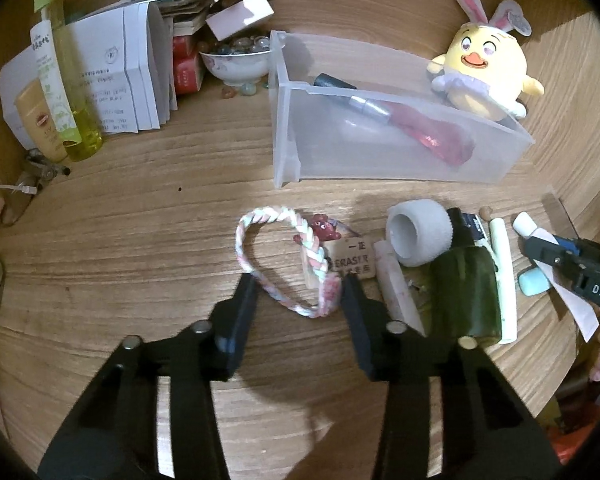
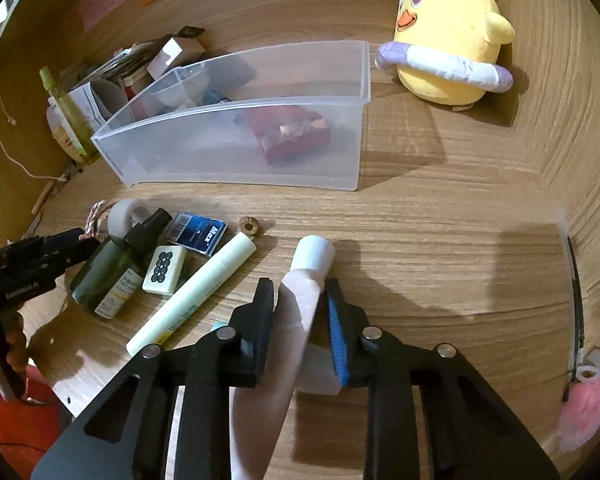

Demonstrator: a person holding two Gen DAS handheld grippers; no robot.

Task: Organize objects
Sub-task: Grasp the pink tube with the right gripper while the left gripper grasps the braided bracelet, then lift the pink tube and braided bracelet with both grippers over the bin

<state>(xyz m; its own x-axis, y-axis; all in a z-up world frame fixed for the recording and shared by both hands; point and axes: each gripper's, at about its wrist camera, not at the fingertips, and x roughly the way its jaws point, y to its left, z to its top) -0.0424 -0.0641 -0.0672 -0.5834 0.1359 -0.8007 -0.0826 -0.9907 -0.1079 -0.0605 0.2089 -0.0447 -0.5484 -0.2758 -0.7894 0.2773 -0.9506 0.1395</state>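
Pinched between my right gripper's [image 2: 298,292] pads, the pink tube [image 2: 296,308] needs level carry to the bin [image 2: 236,176] at 11 o'clock; left gripper [image 1: 300,286] spread around the bracelet [image 1: 278,260].

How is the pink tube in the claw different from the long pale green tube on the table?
The pink tube sits between the right claw fingers, while the pale green tube lies on the wooden table, untouched. The pink tube has a wide white cap and a flattened body; the pale green tube stays round and slim along its length. Both are tubes with their caps pointing toward the clear bin.
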